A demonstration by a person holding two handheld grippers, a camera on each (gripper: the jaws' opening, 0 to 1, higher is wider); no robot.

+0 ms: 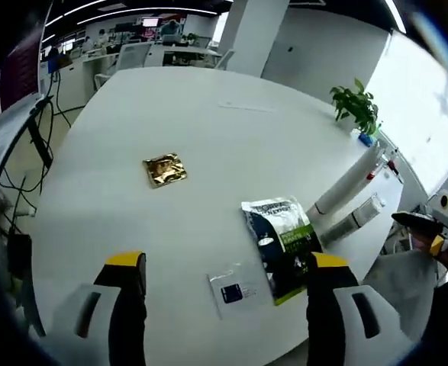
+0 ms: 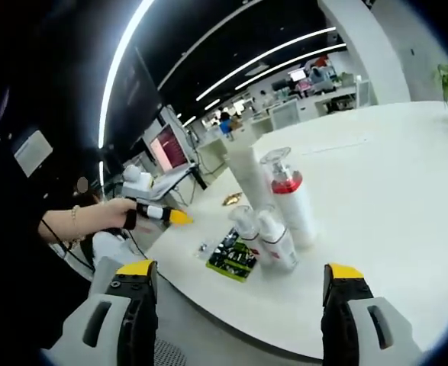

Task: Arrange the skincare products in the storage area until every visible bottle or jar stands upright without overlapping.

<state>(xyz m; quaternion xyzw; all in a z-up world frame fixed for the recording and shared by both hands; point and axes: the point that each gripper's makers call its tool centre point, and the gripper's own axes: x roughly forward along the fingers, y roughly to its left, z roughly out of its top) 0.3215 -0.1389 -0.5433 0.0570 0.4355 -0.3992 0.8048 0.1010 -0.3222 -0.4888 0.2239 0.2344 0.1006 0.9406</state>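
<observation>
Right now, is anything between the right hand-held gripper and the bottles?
Nothing visible. Bare table edge lies between the open right hand-held gripper and the standing bottles; the green sachet sits left of them.

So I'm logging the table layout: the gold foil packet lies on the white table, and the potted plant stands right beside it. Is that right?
Not quite. The gold foil packet does lie on the white table, but the potted plant stands far from it, at the table's far edge, as the left gripper view shows. The packet lies alone in the middle.
</observation>
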